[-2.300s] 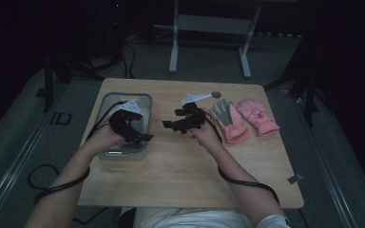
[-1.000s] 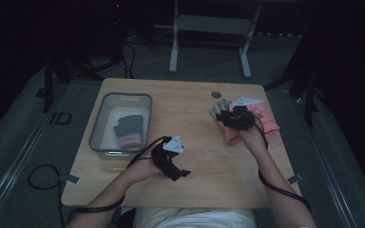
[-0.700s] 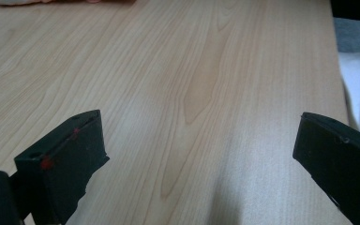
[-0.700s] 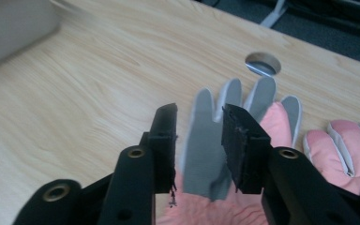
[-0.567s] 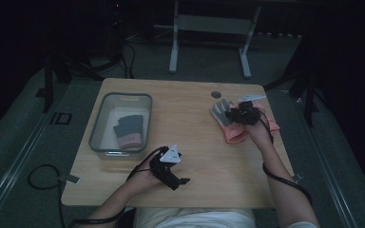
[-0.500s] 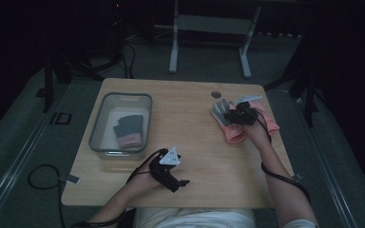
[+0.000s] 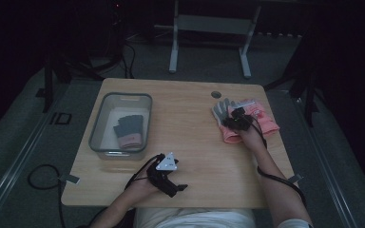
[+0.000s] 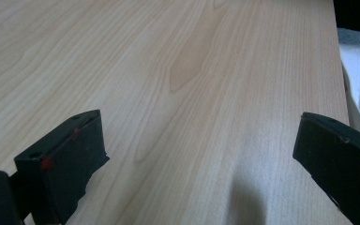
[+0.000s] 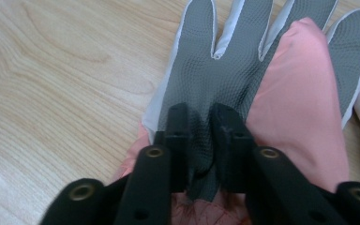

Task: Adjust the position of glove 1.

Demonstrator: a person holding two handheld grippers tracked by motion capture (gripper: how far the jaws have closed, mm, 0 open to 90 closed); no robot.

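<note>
Dim lab: bare table point(image 7: 195, 156), floor cables point(image 7: 40, 173)

A bin point(image 7: 97, 124) lies left of the gloves point(image 7: 266, 122).

Off-task items, table and surrounds

Light wood table point(image 7: 190, 142), small round dark spot point(image 7: 216, 94) near far edge, perhaps a grommet. Clear bin point(image 7: 105, 135) at left holds a grey glove with pink cuff point(image 7: 129, 131). Metal stand legs point(image 7: 208, 33) on grey floor point(image 7: 28, 142) beyond; dark cable point(image 7: 43, 176) loops left.
</note>
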